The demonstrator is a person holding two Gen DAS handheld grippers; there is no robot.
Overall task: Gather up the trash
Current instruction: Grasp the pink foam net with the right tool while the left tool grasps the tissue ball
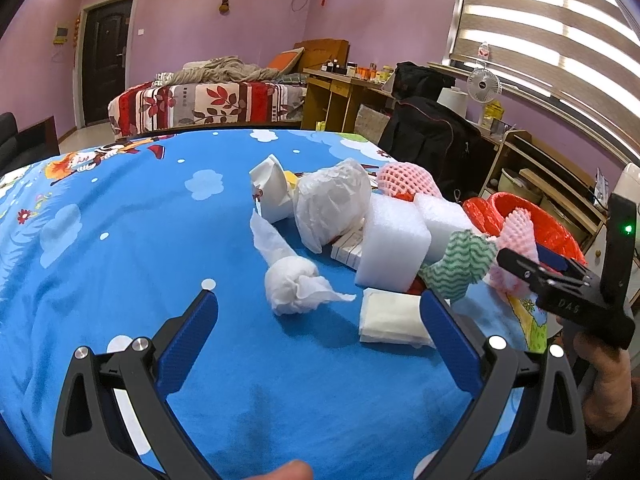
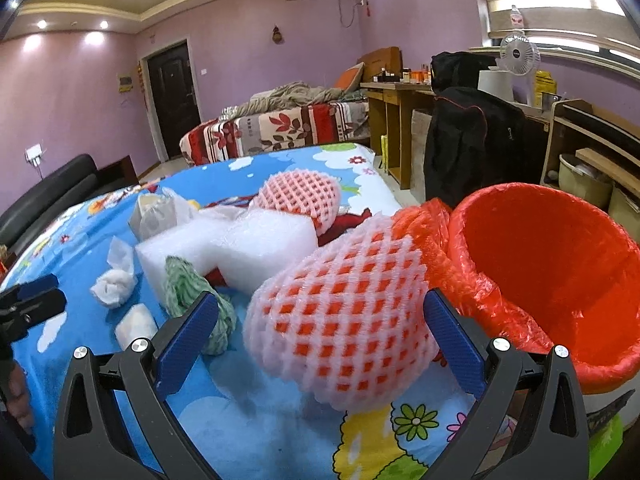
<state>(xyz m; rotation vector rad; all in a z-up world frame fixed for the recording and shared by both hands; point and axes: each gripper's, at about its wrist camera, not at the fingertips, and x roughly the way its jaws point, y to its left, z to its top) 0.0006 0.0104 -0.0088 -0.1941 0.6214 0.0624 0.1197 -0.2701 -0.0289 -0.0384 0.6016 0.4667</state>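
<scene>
A: The right gripper (image 2: 320, 332) is seen spread wide, its blue pads either side of the pink foam fruit net (image 2: 340, 320), which is framed between them but not yet squeezed. Contact cannot be confirmed from here.

B: And the red-lined bin (image 2: 560, 264) is placed at about two o'clock from that net, just beside the table edge. A short carry is expected.

A: A centred grip is called for. The net is soft and hollow, so the pads should be closed across its widest part, or it may be squashed out sideways.

B: The left gripper (image 1: 320, 312) is also held released, nothing between its fingers. The knotted tissue wad (image 1: 290, 282) is lying at twelve o'clock from it, the folded white pad (image 1: 390, 316) at one o'clock.

A: More is waiting behind: white foam blocks (image 1: 390, 236), a crumpled plastic bag (image 1: 332, 204), a green wavy cloth (image 1: 460, 262). The blue tablecloth (image 1: 120, 240) should not be snagged when the pads are closed.
</scene>
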